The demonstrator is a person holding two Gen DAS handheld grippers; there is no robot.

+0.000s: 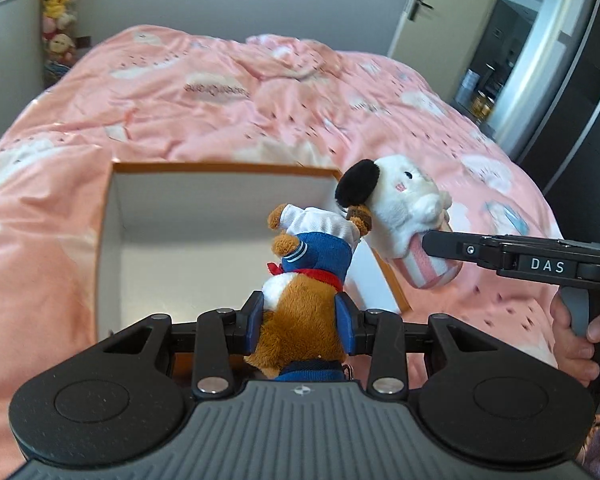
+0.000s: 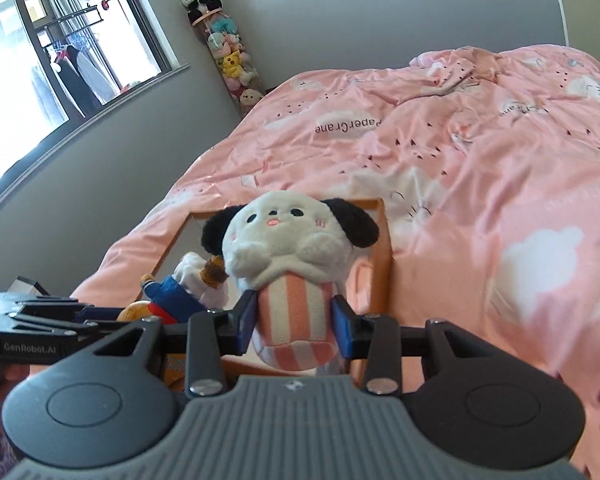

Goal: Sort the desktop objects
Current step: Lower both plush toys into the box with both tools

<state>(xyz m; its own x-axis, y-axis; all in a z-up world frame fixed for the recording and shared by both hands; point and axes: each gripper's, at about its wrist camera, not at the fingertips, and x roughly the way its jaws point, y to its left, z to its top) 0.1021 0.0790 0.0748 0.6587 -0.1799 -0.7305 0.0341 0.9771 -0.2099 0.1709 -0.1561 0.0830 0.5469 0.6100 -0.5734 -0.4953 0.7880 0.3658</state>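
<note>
A pink quilt (image 1: 228,92) printed with white clouds is covering the bed, and on it is sitting an open box (image 1: 118,216), orange outside, white inside. The left tool (image 1: 300,314) is clenching a brown plush bear (image 1: 296,280) in a blue sailor jacket, white hat and red scarf, holding it over the box's near right corner. The right tool (image 2: 294,318) is gripping a white puppy (image 2: 290,240) with black ears and pink cheeks by its pink-and-white striped base, holding it above the box's right edge, just beside the bear. A hand (image 1: 576,340) is clasping the right tool's handle.
</note>
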